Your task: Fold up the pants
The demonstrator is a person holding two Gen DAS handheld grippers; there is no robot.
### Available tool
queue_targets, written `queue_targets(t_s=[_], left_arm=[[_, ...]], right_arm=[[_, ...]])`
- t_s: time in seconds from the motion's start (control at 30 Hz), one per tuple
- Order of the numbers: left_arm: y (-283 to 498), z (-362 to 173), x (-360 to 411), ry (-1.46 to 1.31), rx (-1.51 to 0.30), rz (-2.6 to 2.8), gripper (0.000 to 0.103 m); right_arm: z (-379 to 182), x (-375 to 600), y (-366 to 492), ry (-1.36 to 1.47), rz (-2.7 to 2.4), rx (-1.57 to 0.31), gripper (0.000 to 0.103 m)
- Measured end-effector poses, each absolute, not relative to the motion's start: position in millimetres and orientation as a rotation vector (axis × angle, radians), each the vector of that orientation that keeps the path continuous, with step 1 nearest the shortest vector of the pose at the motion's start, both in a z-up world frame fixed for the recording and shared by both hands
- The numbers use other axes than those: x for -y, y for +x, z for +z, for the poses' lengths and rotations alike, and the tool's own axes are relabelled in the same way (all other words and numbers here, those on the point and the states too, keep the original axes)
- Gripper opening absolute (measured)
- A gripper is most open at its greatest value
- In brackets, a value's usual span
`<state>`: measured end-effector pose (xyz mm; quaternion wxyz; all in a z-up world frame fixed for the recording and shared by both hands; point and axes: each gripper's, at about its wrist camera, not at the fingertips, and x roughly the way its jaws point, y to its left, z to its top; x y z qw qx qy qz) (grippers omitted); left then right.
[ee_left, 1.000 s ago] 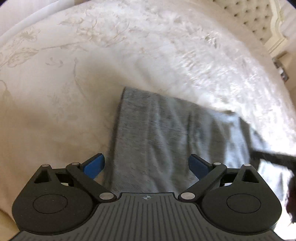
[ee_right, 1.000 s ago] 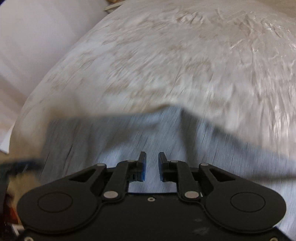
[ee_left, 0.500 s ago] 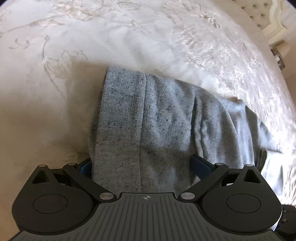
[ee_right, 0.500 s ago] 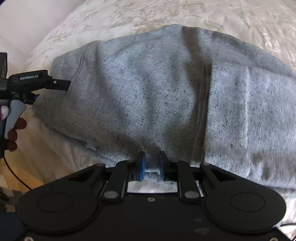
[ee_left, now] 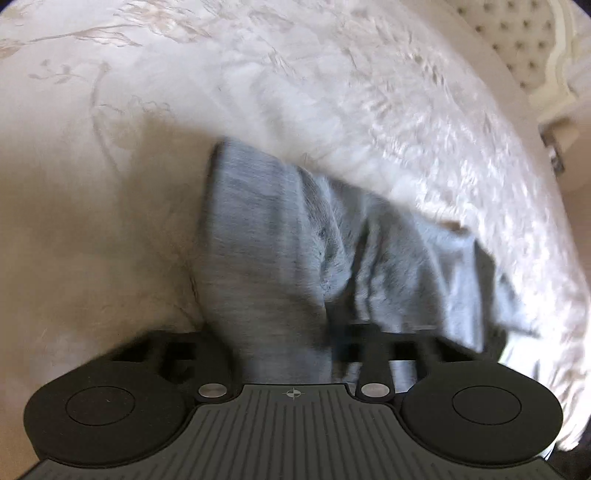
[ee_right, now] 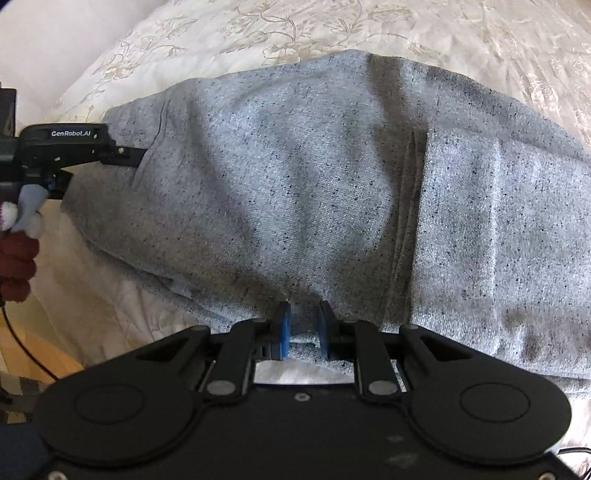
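A: Where are the grey sweatpants lying?

B: On the bed, over a cream bedspread embroidered with flowers. In the right wrist view the cloth runs across the picture from left to right, so its long axis lies crosswise to that claw. A seam or hem band crosses it near the right.

A: And the edges?

B: The near edge hangs just at the right claw. The far edge curves along the top, with bare bedspread beyond it. At the left the cloth ends in a rounded, layered fold. Past that fold the bedspread drops to a strip of wooden floor.

A: How does the right claw stand?

B: Its blue pads are drawn close together and pinch the near edge of the sweatpants.

A: And the left one?

B: The left claw is closing, with a bunch of the grey cloth between its fingers. That view is blurred, so I cannot tell how firmly the pads press. In the right wrist view it reaches into the left end of the cloth, held by a gloved hand.

A: Any open room?

B: Plenty of bare bedspread beyond and to the left in the left wrist view. A tufted headboard stands at the far right.
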<state>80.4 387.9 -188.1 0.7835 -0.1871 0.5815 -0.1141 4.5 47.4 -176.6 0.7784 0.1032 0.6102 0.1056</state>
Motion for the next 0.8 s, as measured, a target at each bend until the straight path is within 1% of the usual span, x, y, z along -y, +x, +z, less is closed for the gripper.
queue_targets(t_s=[0.13, 0.23, 0.3, 0.43, 0.5, 0.57, 0.7, 0.8], left_arm=[[73.3, -161.5, -393.4, -0.455, -1.209, -0.247, 0.023], [69.2, -136.9, -390.7, -0.478, -1.168, -0.281, 0.020], [66.8, -119.4, -385.5, -0.486, -1.137, -0.305, 0.018], [59.9, -90.6, -363.6, -0.485, -1.092, -0.365, 0.017], [54.9, -77.8, -346.5, -0.461, -1.074, -0.378, 0.016], [48.1, -64.8, -332.1, -0.440, -1.052, -0.388, 0.016], [33.4, -38.5, -294.2, -0.414, -1.012, -0.416, 0.016], [22.2, -29.1, -256.2, -0.387, -0.993, -0.458, 0.016]], right_arm=[[-171.8, -47.4, 0.3, 0.217, 0.222, -1.306, 0.019], [-160.9, -46.2, -8.7, 0.220, 0.165, -1.239, 0.019], [-161.3, -44.2, -15.2, 0.236, 0.126, -1.226, 0.019], [-183.4, -48.6, -22.6, 0.205, 0.163, -1.295, 0.019], [-184.5, -50.1, -18.8, 0.164, 0.206, -1.297, 0.019], [-178.8, -42.1, -13.9, 0.202, 0.244, -1.290, 0.019], [-147.6, -6.3, -17.3, 0.339, 0.264, -1.155, 0.019], [-126.5, 28.1, -22.1, 0.413, 0.258, -1.063, 0.019]])
